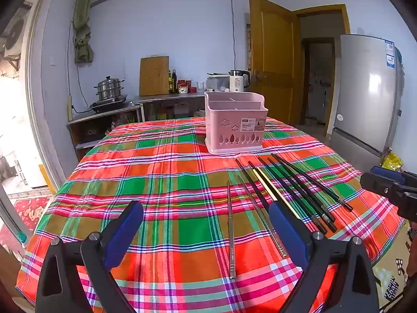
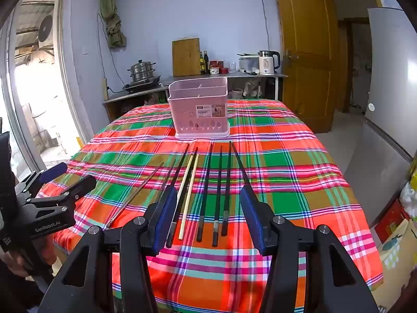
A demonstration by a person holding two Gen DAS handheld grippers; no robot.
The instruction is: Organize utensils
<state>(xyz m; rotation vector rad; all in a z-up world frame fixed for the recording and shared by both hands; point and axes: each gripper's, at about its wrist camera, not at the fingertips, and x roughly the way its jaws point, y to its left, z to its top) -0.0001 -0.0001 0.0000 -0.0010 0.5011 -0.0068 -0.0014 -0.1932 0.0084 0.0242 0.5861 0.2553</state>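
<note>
A tabletop (image 2: 299, 182) covered in a bright red, green and orange plaid cloth fills both views, in a kitchen with pale blue walls.

At the far left, on a counter against the wall, stands a stacked steel steamer pot (image 1: 109, 90). Right of it a wooden cutting board (image 1: 154, 75) leans upright on the wall, followed by dark bottles and a white electric kettle (image 1: 238, 80).

The left hand-held gripper (image 1: 206, 217) hovers above the near edge of the cloth with its blue-padded fingers spread wide apart, holding nothing. Between and just beyond those fingers lie two silver metal chopsticks (image 1: 230, 234), side by side, pointing away from the viewer.

Right of these, a pair of pale wooden chopsticks (image 2: 188, 193) lies flat with a black chopstick close on either side, and further right is a loose group of black chopsticks (image 2: 219, 190), all roughly parallel and pointing toward the far side of the tabletop.

Beyond their tips stands a pink plastic utensil basket (image 2: 199, 109), upright, divided into compartments, with a label on its front.

The right hand-held gripper (image 2: 207, 203) hangs over the near ends of the wooden and black chopsticks, fingers apart and gripping nothing.

At the right are a yellow wooden door (image 2: 307, 60) and a silver refrigerator (image 1: 367, 91).
</note>
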